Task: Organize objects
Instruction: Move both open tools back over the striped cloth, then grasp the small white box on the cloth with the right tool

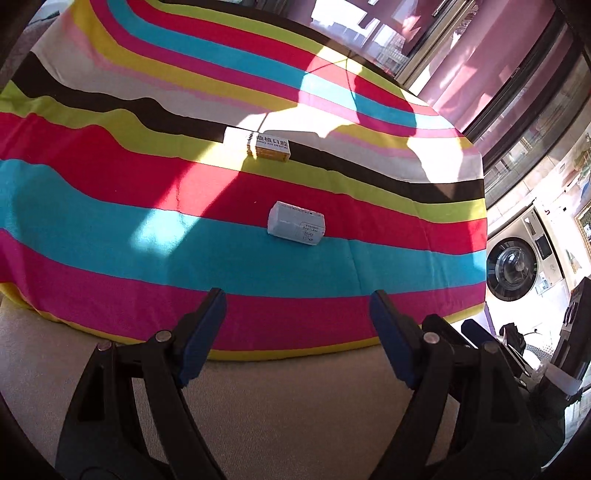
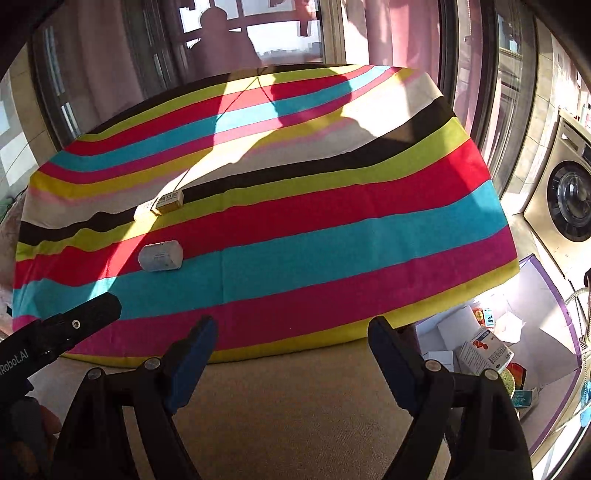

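**Striped counter, two small boxes, both grippers empty**

- Surface: counter (image 1: pixel 424 354) with a beige top, most of it covered by a striped cloth (image 1: pixel 110 229) in red, cyan, magenta, yellow-green, black and white bands. Sunlight and shadow fall in patches across it.
- Item 1: pale grey-blue box (image 1: pixel 296 223), lying flat where the red and cyan stripes meet, printed label on its upper face. In the right wrist view it sits left of centre (image 2: pixel 161 255).
- Item 2: yellow and white box (image 1: pixel 272 146) with printed characters on top, farther back, by the black stripe. A white flat piece lies touching its left side; what it is cannot be told. Well apart from Item 1.
- Left gripper (image 1: pixel 297 314): released, blue-padded jaws spread wide, nothing between them, above the near cloth edge, short of both boxes. Its black tip also shows at the left of the right wrist view.
- Right gripper (image 2: pixel 290 341): released, jaws wide, nothing between them, over the near cloth edge.
- Surroundings: washing machine (image 2: pixel 569 199) at right; an open carton (image 2: pixel 546 332) holding assorted small packages on the floor beside the counter; pink curtains (image 2: pixel 399 33) at the windows behind.
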`<action>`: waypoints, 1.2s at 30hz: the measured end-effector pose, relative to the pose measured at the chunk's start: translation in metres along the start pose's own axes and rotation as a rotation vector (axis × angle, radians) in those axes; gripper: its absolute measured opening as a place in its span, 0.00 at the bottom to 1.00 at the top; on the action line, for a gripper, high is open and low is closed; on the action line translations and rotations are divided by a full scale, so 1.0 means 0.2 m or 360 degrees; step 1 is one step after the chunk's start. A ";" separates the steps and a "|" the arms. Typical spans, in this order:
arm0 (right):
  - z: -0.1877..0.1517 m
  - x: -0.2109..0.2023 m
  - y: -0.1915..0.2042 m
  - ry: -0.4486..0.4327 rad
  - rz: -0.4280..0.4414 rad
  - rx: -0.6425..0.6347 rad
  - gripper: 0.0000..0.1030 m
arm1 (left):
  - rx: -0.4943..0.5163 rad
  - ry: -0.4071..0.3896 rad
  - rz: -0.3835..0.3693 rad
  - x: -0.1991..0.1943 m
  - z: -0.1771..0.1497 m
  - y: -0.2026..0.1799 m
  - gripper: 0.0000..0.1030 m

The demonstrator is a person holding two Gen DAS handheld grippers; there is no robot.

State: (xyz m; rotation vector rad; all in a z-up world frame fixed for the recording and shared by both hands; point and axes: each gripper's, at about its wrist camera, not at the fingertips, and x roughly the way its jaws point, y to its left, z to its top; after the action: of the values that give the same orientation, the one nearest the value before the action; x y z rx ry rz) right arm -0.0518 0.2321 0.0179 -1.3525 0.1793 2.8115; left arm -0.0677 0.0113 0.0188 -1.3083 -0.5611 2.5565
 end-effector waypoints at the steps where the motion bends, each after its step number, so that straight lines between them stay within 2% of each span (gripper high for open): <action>1: 0.01 0.01 0.03 -0.0001 0.0004 -0.0020 0.82 | -0.0002 -0.0005 0.0011 0.00 0.02 0.02 0.79; 20: 0.11 0.22 0.53 0.0024 0.0128 -0.0277 0.82 | -0.0193 -0.0080 0.0103 -0.05 0.16 0.35 0.79; 31: 0.18 0.34 0.63 0.0027 0.0120 -0.0300 0.82 | -0.0236 -0.0082 0.0105 -0.04 0.21 0.42 0.79; 36: 0.20 0.39 0.63 0.0045 0.0112 -0.0288 0.76 | -0.0226 -0.0071 0.0109 -0.02 0.22 0.41 0.79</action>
State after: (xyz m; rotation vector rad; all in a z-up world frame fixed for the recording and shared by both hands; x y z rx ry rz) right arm -0.1406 0.1089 -0.0056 -1.4479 -0.0290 2.9300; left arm -0.1020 -0.0750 0.0097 -1.3405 -0.7311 2.6499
